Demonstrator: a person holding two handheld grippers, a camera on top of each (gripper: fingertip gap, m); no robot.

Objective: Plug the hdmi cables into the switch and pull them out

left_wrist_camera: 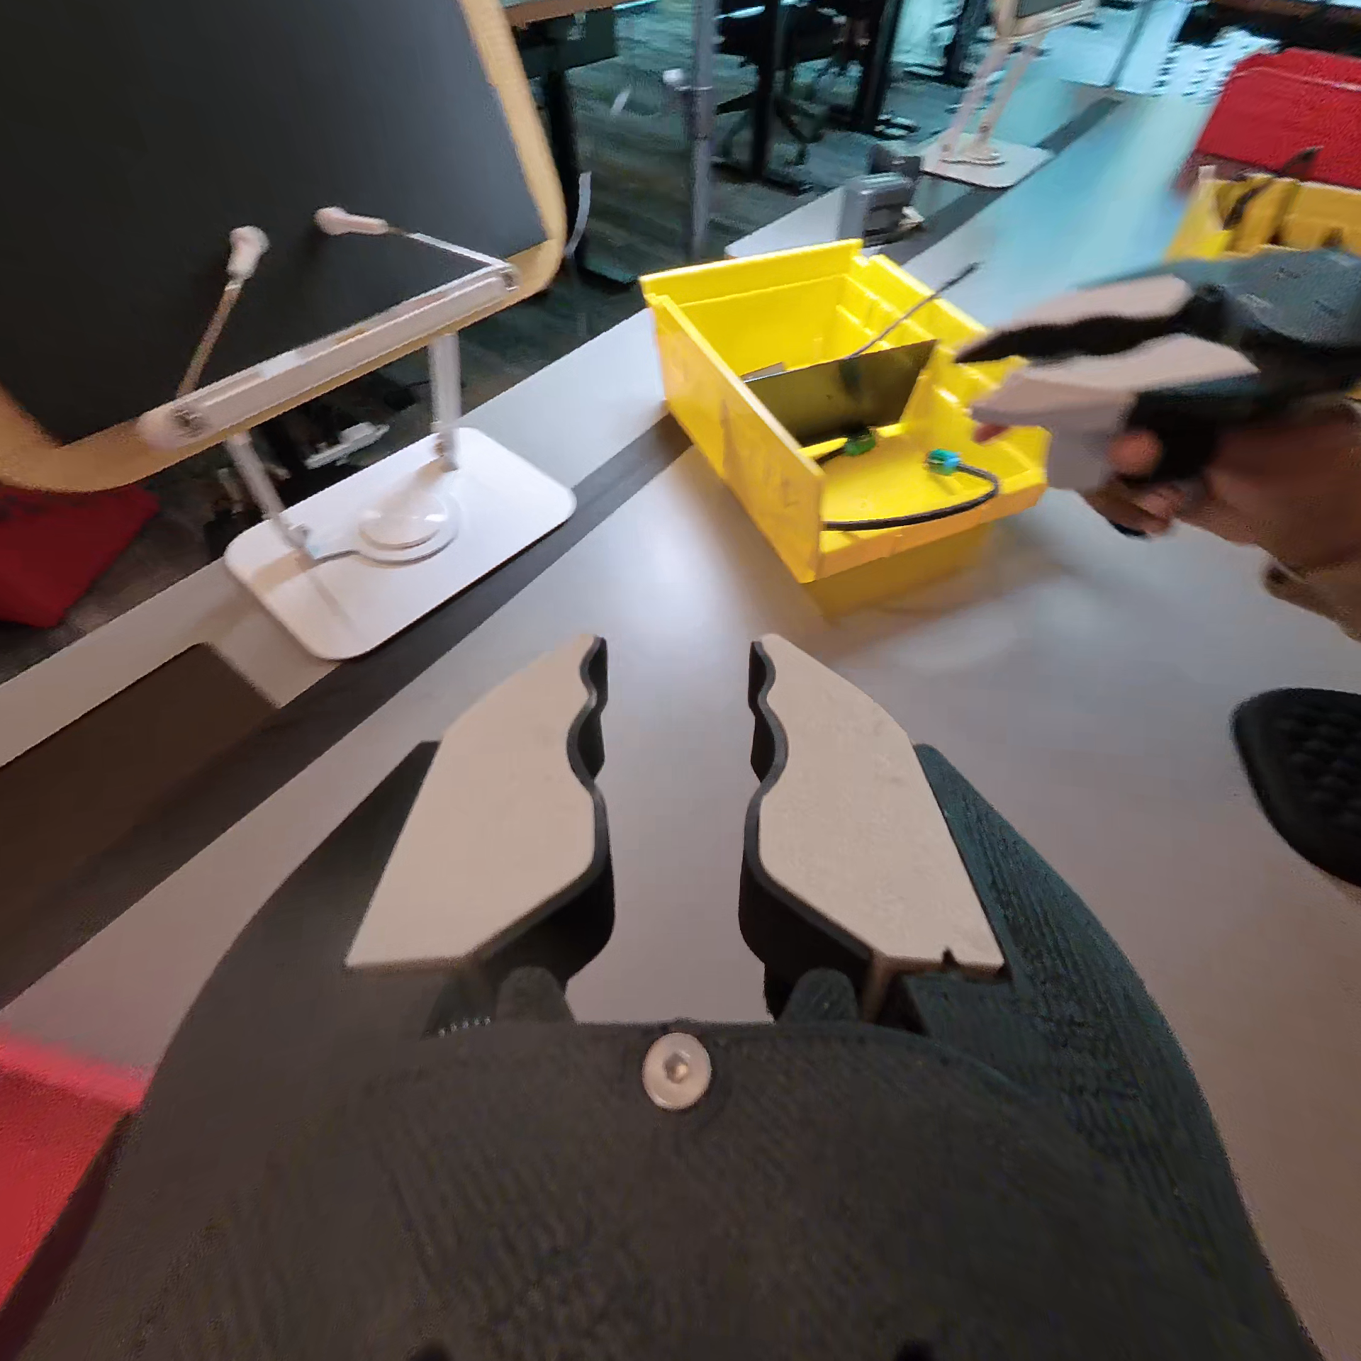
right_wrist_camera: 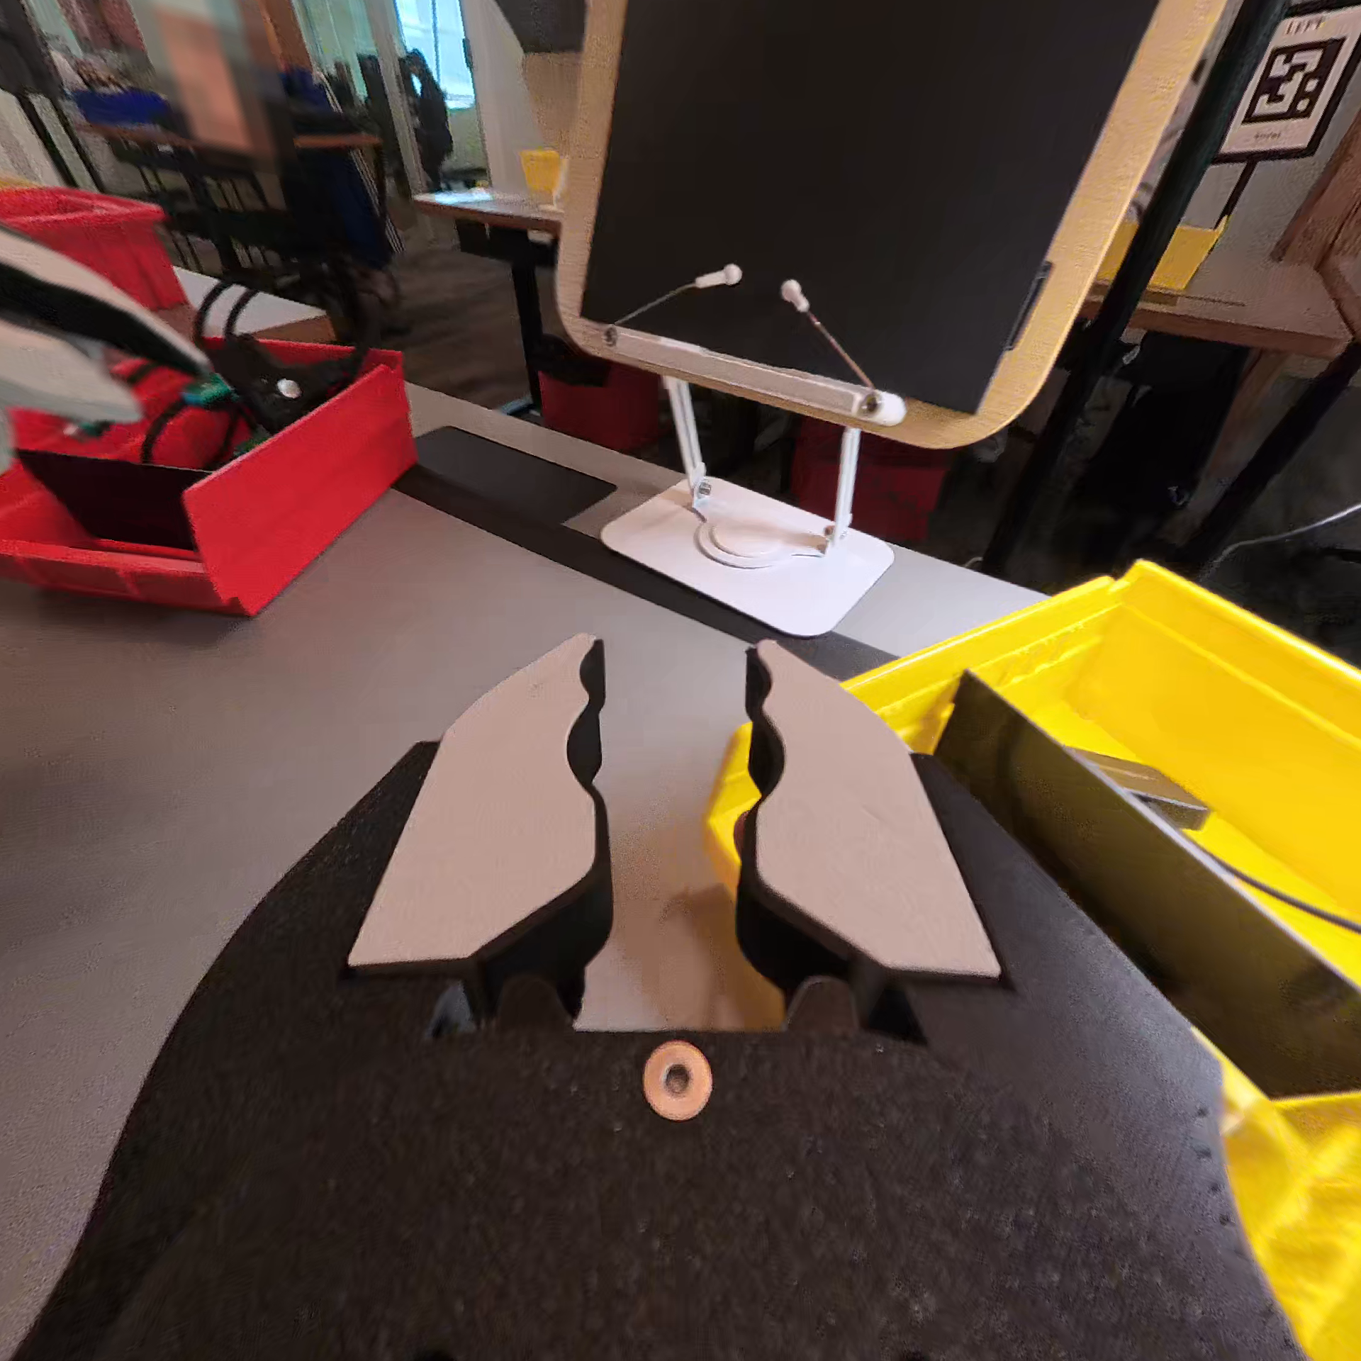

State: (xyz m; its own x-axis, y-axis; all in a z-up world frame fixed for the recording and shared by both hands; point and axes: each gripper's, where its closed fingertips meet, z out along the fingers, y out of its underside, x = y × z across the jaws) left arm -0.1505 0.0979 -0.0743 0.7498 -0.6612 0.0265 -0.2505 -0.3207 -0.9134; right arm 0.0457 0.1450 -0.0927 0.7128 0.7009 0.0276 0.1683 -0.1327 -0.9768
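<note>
Now, left gripper (left_wrist_camera: 677, 663): jaws apart, a narrow gap, nothing between them, above the bare grey surface (left_wrist_camera: 736, 589).
Right gripper (right_wrist_camera: 674, 663): jaws apart by a narrow gap, empty, beside the yellow bin's (right_wrist_camera: 1215, 663) left corner.
Cables: black cable (left_wrist_camera: 913, 515) with green-blue connector (left_wrist_camera: 943, 462) lies inside the yellow bin, at 1 o'clock in the left wrist view.
Red bin (right_wrist_camera: 294, 479): at 10 o'clock in the right wrist view, holding dark cables.
Switch: cannot tell which item it is.

My left gripper (left_wrist_camera: 677, 655) and right gripper (right_wrist_camera: 674, 655) have rough, grainy black plastic bodies and matt grey fingers (left_wrist_camera: 486, 810). The grey table (left_wrist_camera: 957, 700) is smooth, faintly glossy. At right, the yellow bin (right_wrist_camera: 1215, 700) looks like shiny plastic; the stand (right_wrist_camera: 751, 574) is smooth white.
</note>
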